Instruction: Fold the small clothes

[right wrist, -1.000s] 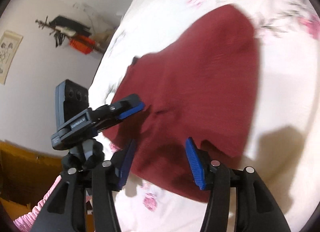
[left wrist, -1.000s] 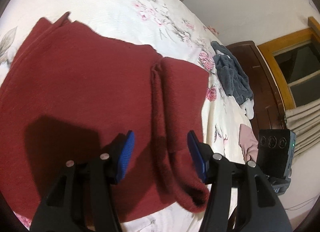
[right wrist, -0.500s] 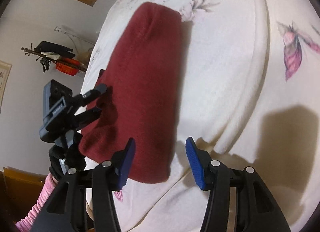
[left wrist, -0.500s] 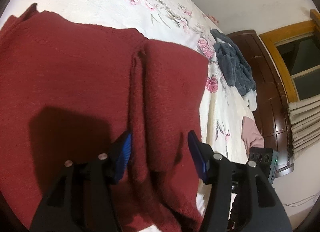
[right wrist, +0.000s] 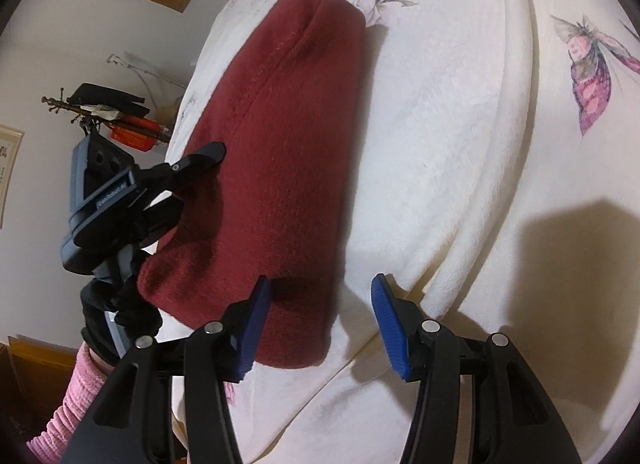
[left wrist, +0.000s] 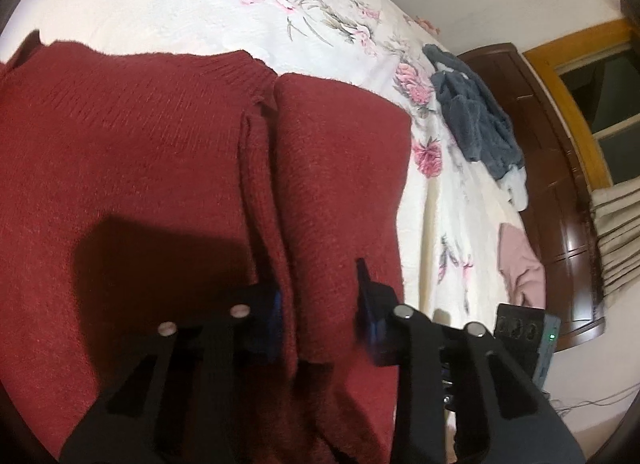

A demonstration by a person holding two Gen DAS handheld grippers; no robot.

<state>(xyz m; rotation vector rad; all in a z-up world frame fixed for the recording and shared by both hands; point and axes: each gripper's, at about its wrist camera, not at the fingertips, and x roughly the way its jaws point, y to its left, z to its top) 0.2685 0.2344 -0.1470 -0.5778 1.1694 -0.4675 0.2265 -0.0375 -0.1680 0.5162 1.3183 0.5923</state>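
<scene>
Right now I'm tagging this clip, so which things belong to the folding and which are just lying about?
In the job:
red sweater
left tongs, closing on a sweater fold
right tongs, open

Lying about:
blue-grey garment
pink garment
floral bedspread

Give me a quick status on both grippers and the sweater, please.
Left gripper closing on sweater fold, grip unconfirmed. Right gripper open, empty, at sweater's near corner. Sweater partly folded on bedspread. Nothing in the way.
</scene>
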